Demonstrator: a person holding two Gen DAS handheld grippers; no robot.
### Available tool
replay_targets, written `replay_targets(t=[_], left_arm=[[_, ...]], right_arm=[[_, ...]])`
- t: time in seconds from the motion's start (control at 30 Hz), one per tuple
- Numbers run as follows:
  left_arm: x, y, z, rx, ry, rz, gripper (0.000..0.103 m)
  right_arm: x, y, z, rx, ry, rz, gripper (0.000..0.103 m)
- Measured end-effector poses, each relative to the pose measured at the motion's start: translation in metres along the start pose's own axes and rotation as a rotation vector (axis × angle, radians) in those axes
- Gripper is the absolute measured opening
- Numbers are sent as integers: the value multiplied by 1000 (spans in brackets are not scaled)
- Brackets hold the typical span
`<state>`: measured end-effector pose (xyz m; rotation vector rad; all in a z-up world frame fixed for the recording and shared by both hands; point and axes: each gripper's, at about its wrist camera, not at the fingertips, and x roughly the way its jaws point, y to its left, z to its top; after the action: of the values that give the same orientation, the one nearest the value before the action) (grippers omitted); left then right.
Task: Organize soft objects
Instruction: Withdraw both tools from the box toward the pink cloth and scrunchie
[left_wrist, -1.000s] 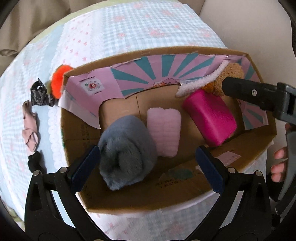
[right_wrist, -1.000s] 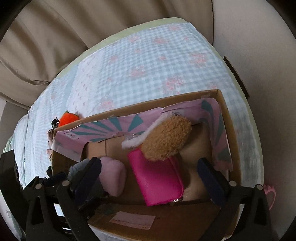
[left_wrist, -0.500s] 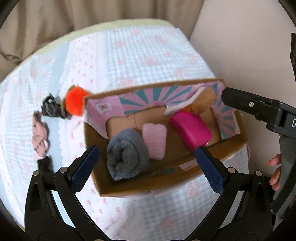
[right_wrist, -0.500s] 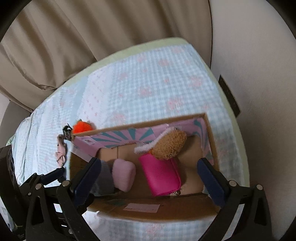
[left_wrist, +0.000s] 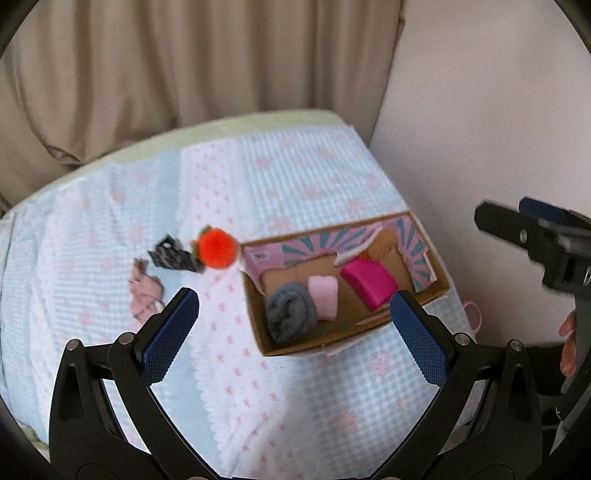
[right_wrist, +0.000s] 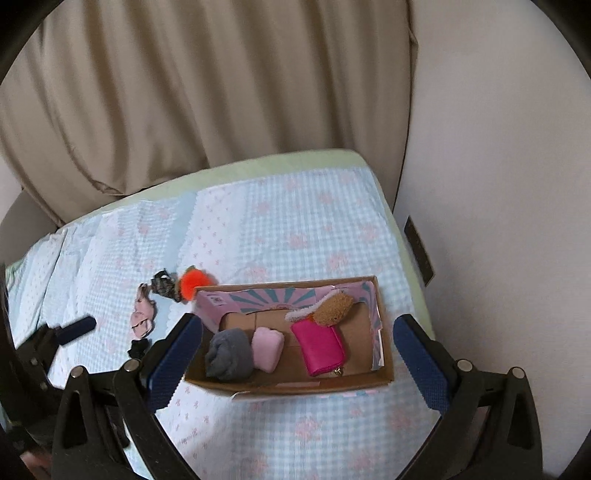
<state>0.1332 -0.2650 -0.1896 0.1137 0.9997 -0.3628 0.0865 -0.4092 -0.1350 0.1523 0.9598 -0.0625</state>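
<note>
We hold the left gripper (left_wrist: 293, 319) and the right gripper (right_wrist: 297, 356) above the bed, both with jaws spread wide and empty; below us the cardboard box (right_wrist: 291, 386) sits on the checked bedspread (right_wrist: 280, 236), holding a grey roll (right_wrist: 229, 354), a pale pink roll (right_wrist: 267, 349), a magenta pouch (right_wrist: 321, 347) and a brown plush (right_wrist: 334, 308); an orange pompom (right_wrist: 192, 282) lies just beside the box's far left corner, with a pink cloth (right_wrist: 142, 314) near it.
</note>
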Motion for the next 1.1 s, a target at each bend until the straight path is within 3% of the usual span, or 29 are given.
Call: replay_targets(t=[0.27, 0.57, 0.87, 1.1], left_arm=[[-93, 43, -8, -26, -131, 34, 103], [-147, 106, -28, -70, -186, 55, 103], [-155, 187, -40, -111, -171, 62, 103], [-120, 252, -46, -84, -91, 66, 103]], right_arm=[[-64, 58, -19, -77, -65, -24, 103], [-91, 100, -27, -21, -110, -21, 103], [-80, 163, -35, -24, -118, 30, 103], [-32, 223, -52, -51, -46, 39, 103]])
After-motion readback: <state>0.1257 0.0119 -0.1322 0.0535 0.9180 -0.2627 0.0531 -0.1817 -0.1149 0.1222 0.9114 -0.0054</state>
